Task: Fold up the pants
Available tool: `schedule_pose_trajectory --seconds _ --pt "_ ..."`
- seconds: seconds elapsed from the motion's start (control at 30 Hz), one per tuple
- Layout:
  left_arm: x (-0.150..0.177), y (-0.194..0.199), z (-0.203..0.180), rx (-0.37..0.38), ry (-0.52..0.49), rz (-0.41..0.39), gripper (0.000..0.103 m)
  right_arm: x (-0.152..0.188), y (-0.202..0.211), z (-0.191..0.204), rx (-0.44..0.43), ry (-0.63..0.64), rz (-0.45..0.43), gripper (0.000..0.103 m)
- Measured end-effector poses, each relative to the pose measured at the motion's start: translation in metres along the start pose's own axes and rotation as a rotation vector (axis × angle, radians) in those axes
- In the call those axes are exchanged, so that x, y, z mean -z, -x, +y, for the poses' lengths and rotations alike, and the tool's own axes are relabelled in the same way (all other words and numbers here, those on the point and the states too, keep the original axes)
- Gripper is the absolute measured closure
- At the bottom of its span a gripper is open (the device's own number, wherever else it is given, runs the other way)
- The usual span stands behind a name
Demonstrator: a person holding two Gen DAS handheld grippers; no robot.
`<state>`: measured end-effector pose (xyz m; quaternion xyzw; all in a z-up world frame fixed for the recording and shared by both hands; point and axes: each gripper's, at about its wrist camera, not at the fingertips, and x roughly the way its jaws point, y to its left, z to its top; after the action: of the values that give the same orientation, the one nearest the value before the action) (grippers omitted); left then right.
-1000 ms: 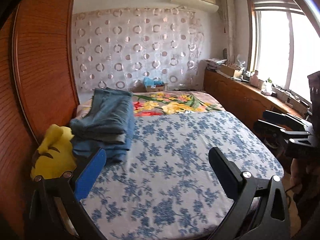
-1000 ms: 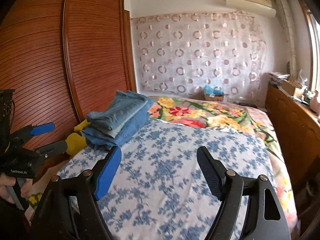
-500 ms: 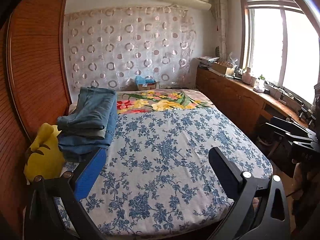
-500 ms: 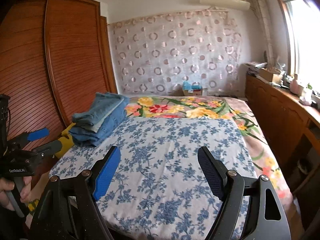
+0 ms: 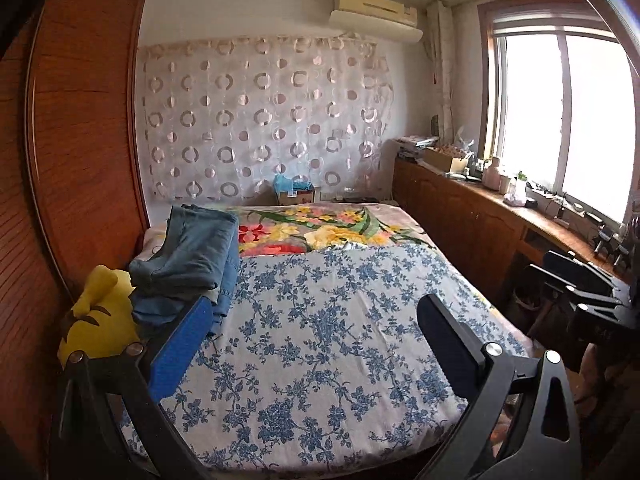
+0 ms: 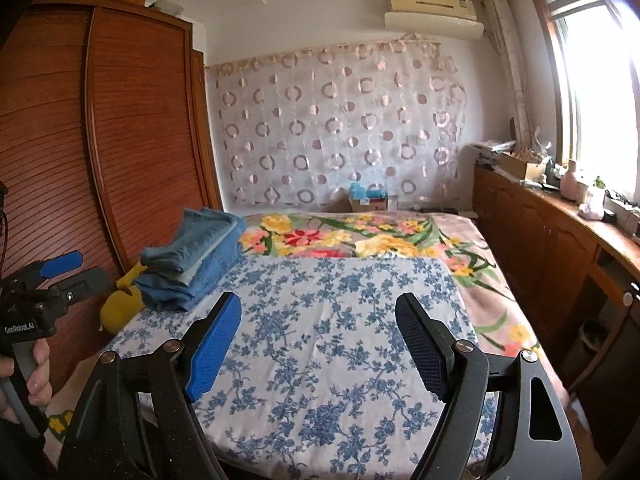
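Evidently the folding is finished or nearly so, judging by how things lie. In the left wrist view, at the far left edge, a wooden wardrobe [image 5: 84, 140] runs alongside the bed [image 5: 340, 340]. A yellow plush toy [image 5: 100, 316] sits at lower left, wedged between wardrobe and bed edge, touching the clothing beside it. Just right of it, at centre left, the pants [image 5: 196, 256] lie as a stack of folded denim on the bed's left margin, apparently parked there to leave the blue-flowered sheet free as a working surface. No loose garment shows on that sheet.

The left gripper [image 5: 316, 344] occupies the lower frame, its jaws well apart with nothing between them; its blue pad overlaps the stack's near corner in the picture, but whether it touches the cloth cannot be told. At the right edge, the right gripper shows partly, dark and indistinct against the wooden counter [image 5: 500, 216] under the window.

In the right wrist view, the person's hand [image 6: 36, 368] at lower left grips the left gripper's handle, held off the bed beside the wardrobe. The pants appear at centre left, upper piece set askew on the lower. The right gripper [image 6: 320, 344] fills the bottom of the frame over the bare sheet, jaws spread wide and empty. Both tools being empty and clear of the stack suggests no hold is needed at present.
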<state>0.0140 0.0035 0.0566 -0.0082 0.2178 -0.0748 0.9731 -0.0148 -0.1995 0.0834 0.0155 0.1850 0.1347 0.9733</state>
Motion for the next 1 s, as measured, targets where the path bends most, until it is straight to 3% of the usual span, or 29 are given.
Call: schedule_pose_trajectory --seconds 0.33,1.0 --pt "-0.007 0.02 0.005 -0.038 -0.002 -0.048 0.001 0.011 0.015 -0.004 0.0 0.009 -0.041 0.022" --pt "0.0 0.021 0.006 -0.044 0.001 -0.033 0.001 0.012 0.004 -0.012 0.007 0.014 -0.046 0.022"
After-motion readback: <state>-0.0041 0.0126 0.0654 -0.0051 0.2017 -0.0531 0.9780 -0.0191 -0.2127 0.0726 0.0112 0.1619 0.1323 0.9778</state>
